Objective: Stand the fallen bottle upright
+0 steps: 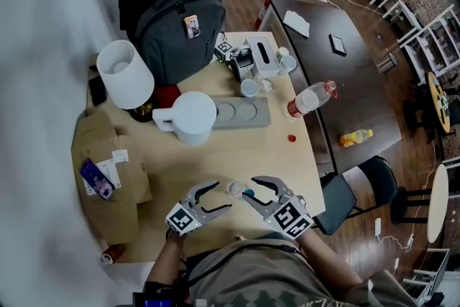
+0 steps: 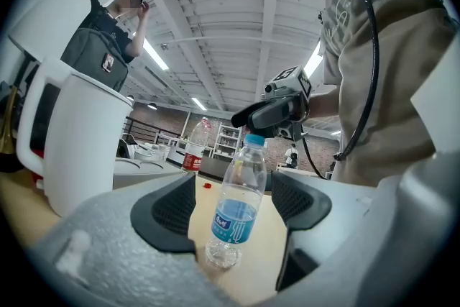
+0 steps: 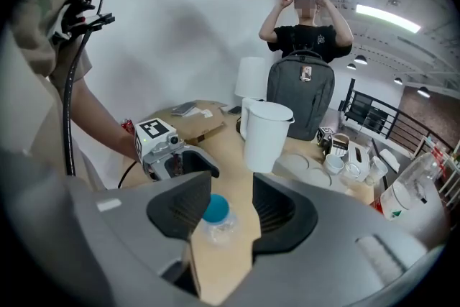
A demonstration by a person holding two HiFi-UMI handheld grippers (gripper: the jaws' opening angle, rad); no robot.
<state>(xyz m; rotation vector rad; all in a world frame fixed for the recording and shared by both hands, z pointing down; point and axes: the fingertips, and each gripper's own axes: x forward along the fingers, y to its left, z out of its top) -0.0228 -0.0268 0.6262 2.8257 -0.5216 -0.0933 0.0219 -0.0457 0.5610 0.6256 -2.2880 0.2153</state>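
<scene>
1. Head view: the small bottle (image 1: 238, 190) is standing upright near the worktop's (image 1: 277, 154) near edge, flanked by the left claw (image 1: 221, 198) and the right claw (image 1: 249, 192). Bare worktop is lying beyond it, toward the white jug (image 1: 192, 117).
2. Left gripper view: the left claw's jaws are standing apart, with the bottle between them and a gap showing at each pad. The step in hand is probably letting go, so backing off level would suit; the close near edge is leaving little margin for a nudge.
3. Right gripper view: the right claw's jaws are gaping wide around the blue cap (image 3: 215, 208), with the pads clear of it. Rising straight up should spare the neck.
</scene>
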